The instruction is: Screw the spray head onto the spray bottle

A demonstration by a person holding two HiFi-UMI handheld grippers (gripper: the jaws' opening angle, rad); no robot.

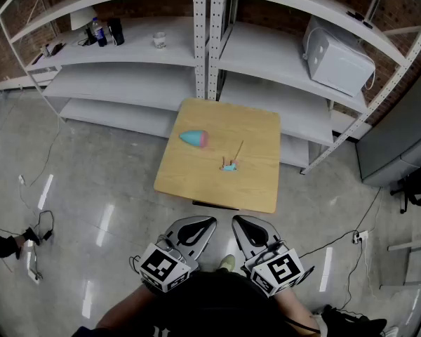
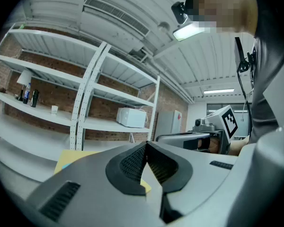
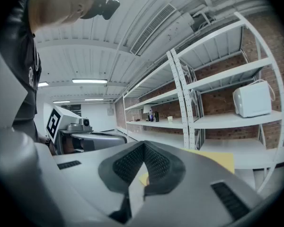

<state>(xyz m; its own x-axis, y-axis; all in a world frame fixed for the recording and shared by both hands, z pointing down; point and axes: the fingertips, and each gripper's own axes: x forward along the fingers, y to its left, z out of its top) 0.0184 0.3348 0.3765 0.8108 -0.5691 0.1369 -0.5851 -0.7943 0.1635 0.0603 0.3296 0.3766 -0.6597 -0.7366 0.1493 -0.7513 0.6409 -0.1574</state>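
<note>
Head view, left tool: closed, empty, short of table near edge.
Right tool: closed, empty, beside it.

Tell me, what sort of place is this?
Probably a workshop or lab storeroom: white metal shelves stand against a brick wall, cables trail over a polished concrete floor, and a small wooden table stands alone before the shelves.

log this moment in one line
left gripper shut, empty | right gripper shut, empty | spray bottle and spray head apart on table, untouched
</note>
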